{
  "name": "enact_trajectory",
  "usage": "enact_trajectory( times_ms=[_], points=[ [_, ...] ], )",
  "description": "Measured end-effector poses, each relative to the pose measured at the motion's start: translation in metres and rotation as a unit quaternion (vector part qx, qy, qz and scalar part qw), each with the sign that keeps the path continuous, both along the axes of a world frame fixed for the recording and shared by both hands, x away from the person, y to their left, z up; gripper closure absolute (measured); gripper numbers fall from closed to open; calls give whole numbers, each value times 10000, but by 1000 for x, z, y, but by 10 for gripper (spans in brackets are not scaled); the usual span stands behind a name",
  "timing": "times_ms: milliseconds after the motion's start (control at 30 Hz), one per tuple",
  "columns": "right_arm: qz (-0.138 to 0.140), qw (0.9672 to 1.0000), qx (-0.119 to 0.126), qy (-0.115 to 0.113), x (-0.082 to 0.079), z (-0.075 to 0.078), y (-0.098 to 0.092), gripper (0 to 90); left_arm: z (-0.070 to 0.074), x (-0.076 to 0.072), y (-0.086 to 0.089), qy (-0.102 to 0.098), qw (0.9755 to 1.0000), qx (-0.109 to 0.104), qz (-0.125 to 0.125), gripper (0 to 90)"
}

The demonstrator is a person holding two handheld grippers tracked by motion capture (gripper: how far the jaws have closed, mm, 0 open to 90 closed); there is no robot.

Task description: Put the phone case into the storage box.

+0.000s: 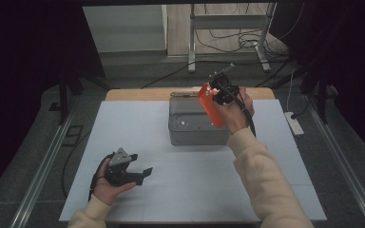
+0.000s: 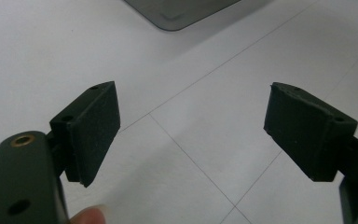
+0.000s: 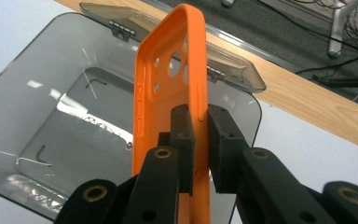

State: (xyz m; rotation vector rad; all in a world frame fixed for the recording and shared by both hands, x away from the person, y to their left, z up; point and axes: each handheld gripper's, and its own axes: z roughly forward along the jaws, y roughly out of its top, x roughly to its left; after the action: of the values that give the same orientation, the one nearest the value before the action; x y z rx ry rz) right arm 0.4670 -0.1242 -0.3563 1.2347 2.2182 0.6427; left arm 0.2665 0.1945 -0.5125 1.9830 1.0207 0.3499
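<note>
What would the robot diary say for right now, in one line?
right hand-held gripper: shut on orange phone case, above open grey box | left hand-held gripper: open, nothing between jaws, over white table

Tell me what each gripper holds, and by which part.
The right gripper is shut on the orange phone case, pinching one long side wall, above the open grey box. The left gripper is open and holds nothing.
</note>
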Motion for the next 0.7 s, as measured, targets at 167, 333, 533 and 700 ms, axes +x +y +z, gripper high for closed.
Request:
enact_trajectory(
  times_ms=[167,333,533,700],
  points=[
    [-58,10000,-35,44,2,-2,2,811,0,0,1,-3,10000,-22,-5,183],
    [-151,9998,-80,102,5,-3,0,811,0,0,0,17,10000,-27,-70,178],
    [-243,9995,-121,152,8,-5,-2,811,0,0,0,31,9999,-28,-104,175],
    [-274,9993,-189,162,8,-5,-1,811,0,0,-1,53,9999,-88,-127,175]
  ],
)
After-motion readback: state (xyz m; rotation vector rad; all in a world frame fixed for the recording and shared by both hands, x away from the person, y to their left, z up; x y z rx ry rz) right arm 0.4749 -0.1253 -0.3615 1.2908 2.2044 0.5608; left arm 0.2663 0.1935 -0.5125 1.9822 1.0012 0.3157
